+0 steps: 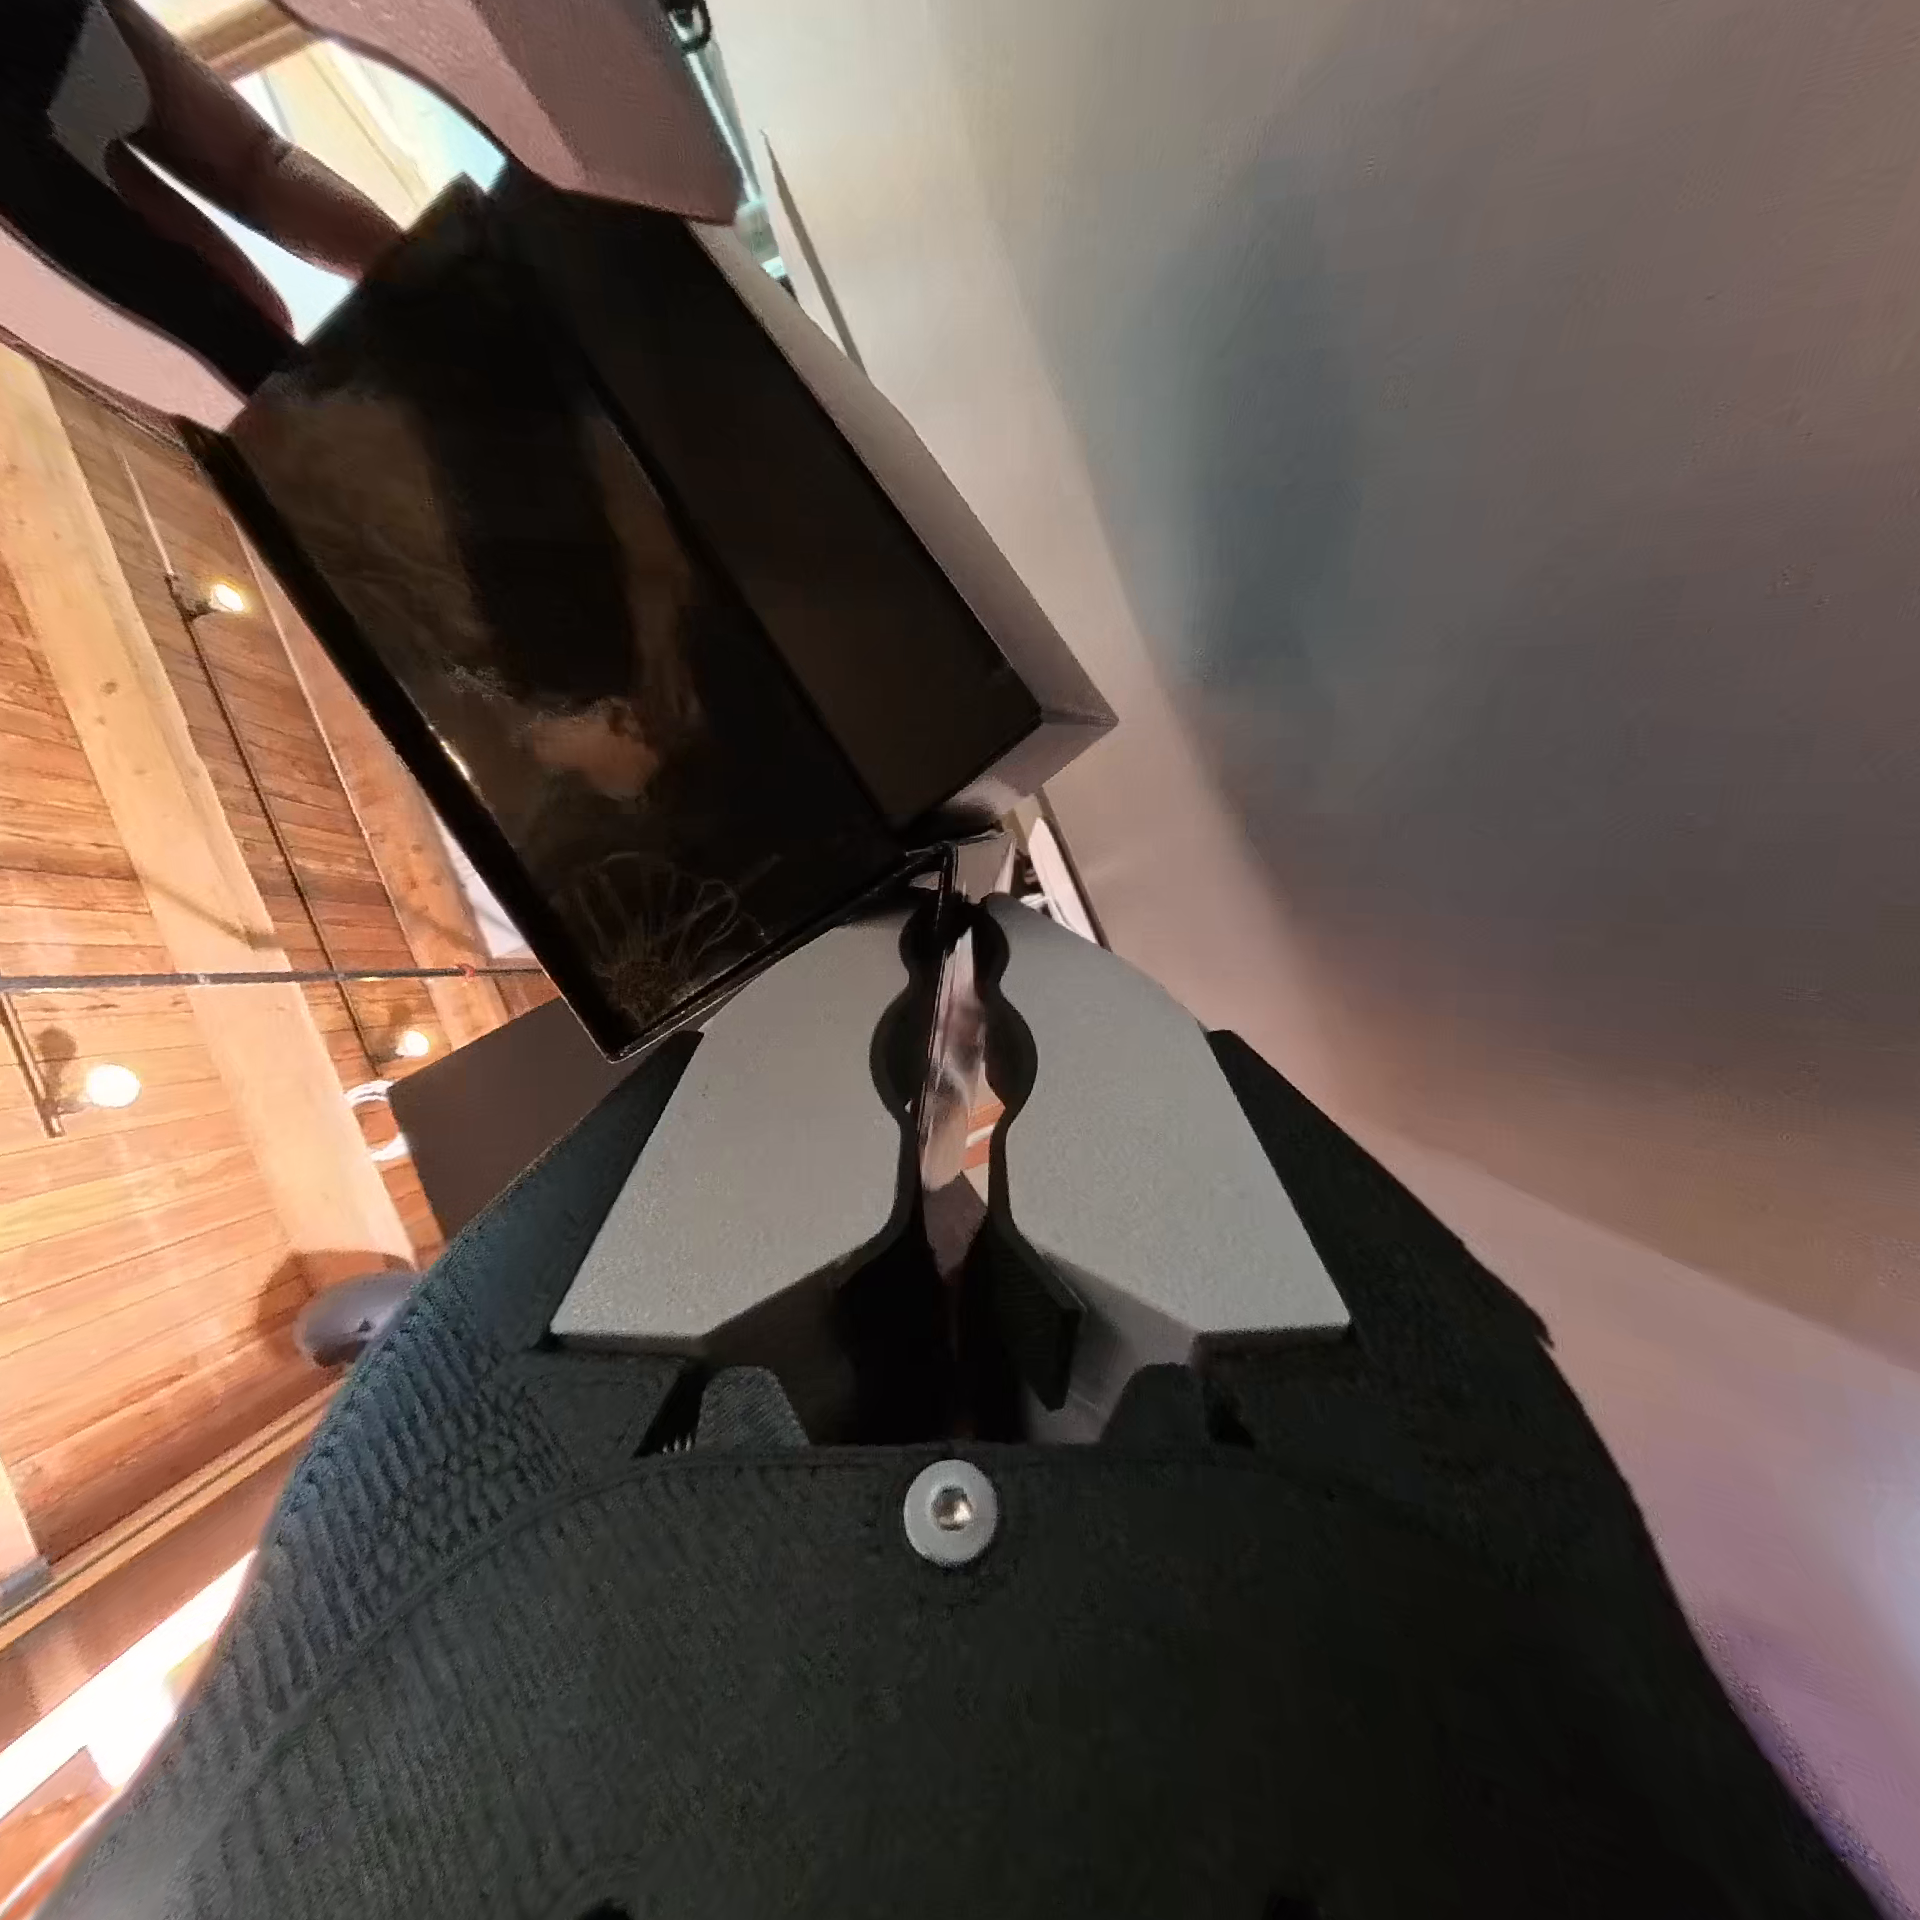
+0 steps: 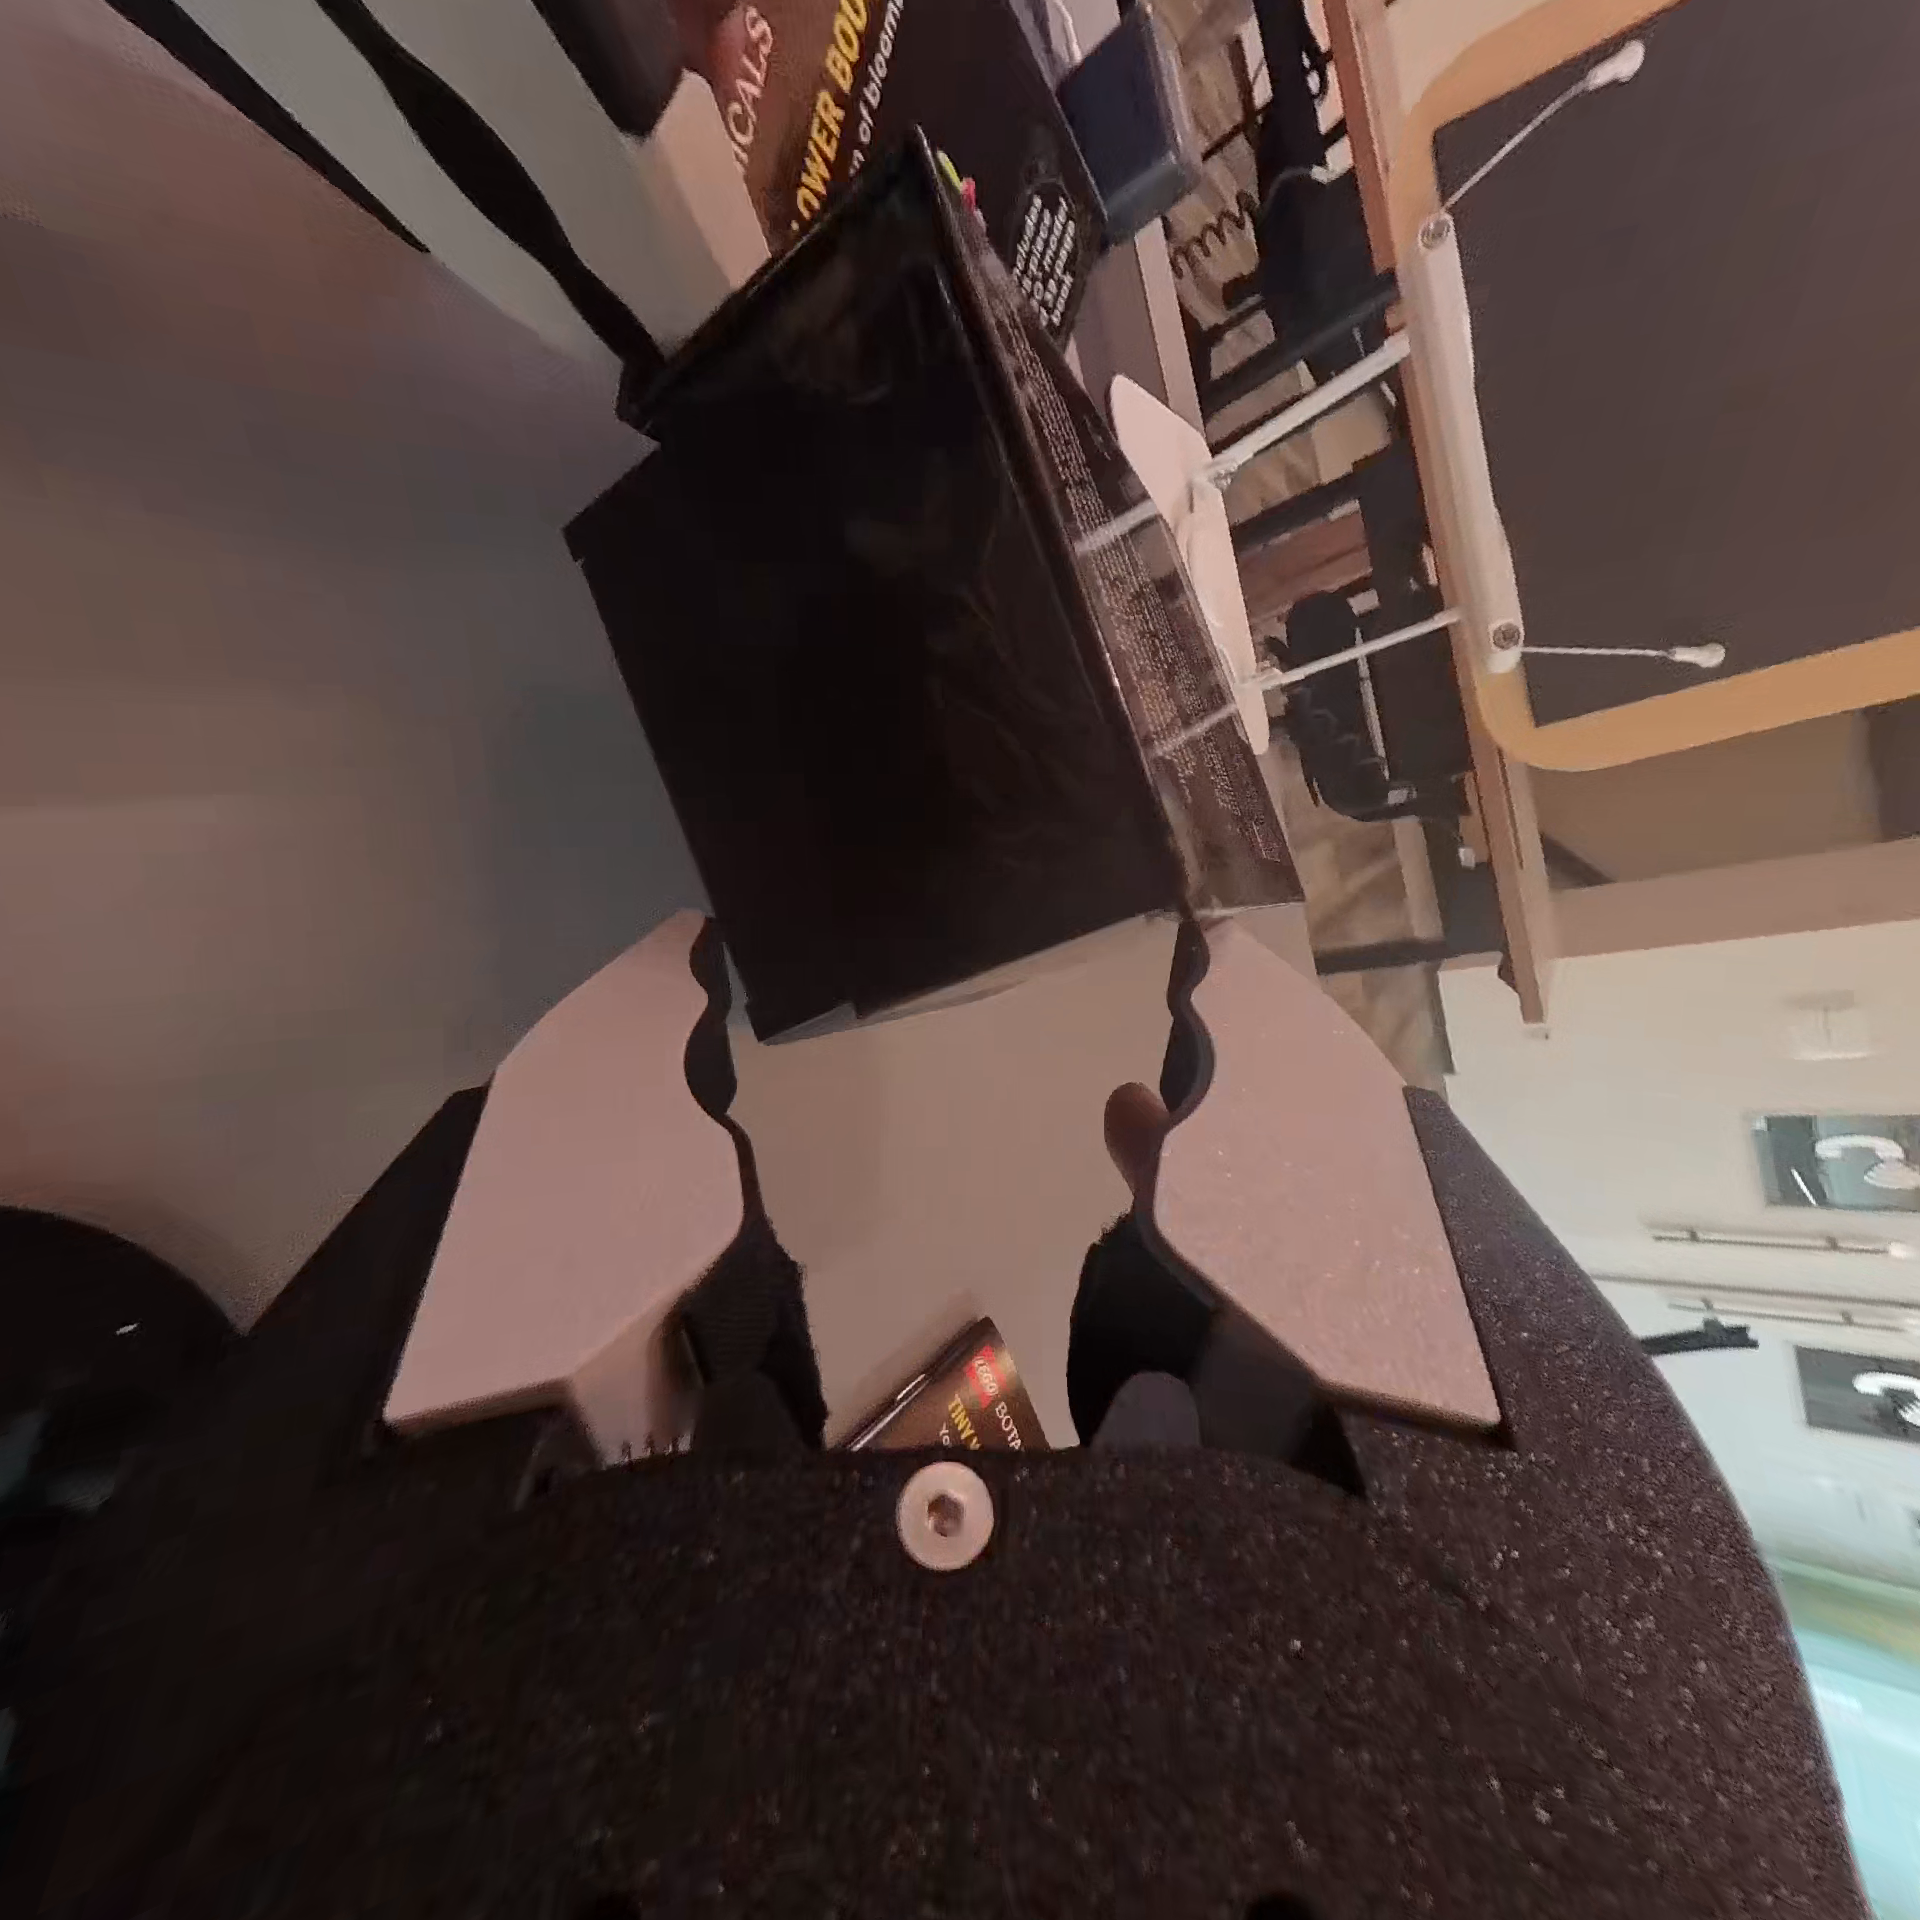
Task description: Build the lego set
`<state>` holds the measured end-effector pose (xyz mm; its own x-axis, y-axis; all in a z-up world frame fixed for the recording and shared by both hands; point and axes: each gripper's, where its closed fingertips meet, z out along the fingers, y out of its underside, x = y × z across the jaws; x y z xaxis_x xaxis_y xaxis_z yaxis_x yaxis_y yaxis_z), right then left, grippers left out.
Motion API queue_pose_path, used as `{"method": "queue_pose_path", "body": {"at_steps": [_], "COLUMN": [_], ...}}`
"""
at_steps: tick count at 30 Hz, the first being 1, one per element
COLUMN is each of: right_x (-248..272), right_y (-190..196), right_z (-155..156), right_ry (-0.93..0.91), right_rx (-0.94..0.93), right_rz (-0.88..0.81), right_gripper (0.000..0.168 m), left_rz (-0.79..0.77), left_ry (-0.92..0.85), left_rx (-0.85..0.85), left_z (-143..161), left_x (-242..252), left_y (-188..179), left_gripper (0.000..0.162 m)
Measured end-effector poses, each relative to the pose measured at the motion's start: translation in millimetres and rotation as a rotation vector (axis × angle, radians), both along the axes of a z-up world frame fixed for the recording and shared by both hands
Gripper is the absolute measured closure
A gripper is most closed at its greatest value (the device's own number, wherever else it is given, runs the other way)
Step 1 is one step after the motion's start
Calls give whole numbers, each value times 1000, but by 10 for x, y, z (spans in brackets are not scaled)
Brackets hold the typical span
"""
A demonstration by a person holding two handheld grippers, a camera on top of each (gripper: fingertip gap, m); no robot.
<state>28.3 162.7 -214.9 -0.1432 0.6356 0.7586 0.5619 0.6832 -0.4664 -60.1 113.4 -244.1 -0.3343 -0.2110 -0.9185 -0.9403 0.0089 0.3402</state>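
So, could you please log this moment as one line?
stage: opening box | left gripper: shut on flap | right gripper: open, around box end | bricks: none seen

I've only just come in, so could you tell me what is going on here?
A person is working on a black box with two handheld grippers. The left gripper is shut on a thin flap at the box's corner. The right gripper is open, with the end of the box sitting between its fingertips; whether they touch it is unclear. The box seems lifted off the white table. No bricks are out yet.
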Motion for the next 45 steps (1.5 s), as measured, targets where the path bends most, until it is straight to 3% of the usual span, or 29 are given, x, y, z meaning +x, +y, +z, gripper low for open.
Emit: {"method": "queue_pose_path", "body": {"at_steps": [4,7,12,15,21,26,29,36,39,41,45], "right_x": [81,120,68,43,72,19,-17,-171,-259,-310,-438], "right_y": [-67,-88,-44,-68,-52,-89,-133,-214,-110,-10,208], "right_z": [-42,-77,37,183,166,402,656,1141,1214,1290,1347], "right_ry": [-46,-87,-26,65,52,184,301,434,437,476,505], "right_rx": [-126,-103,54,17,-9,-119,-194,-227,-108,-29,78], "right_rz": [36,62,30,32,31,52,90,161,127,89,-1], "right_gripper": [105,114,100,96,98,101,108,107,119,138,154], "left_rz": [1,-6,-7,-21,-13,6,20,-8,-26,-28,-9], "left_ry": [44,62,18,-5,54,31,-83,-548,-694,-746,-830], "left_rx": [-5,-7,-2,19,53,60,31,-62,-140,-198,-345], "left_z": [20,31,94,154,246,430,552,760,796,795,827], "left_x": [-61,-98,-45,21,-48,-79,-63,18,11,-23,-73], "left_y": [-13,-15,-20,-20,40,41,-4,-82,-84,-66,-7], "left_gripper": [158,158,157,157,157,158,158,160,159,159,159]}}
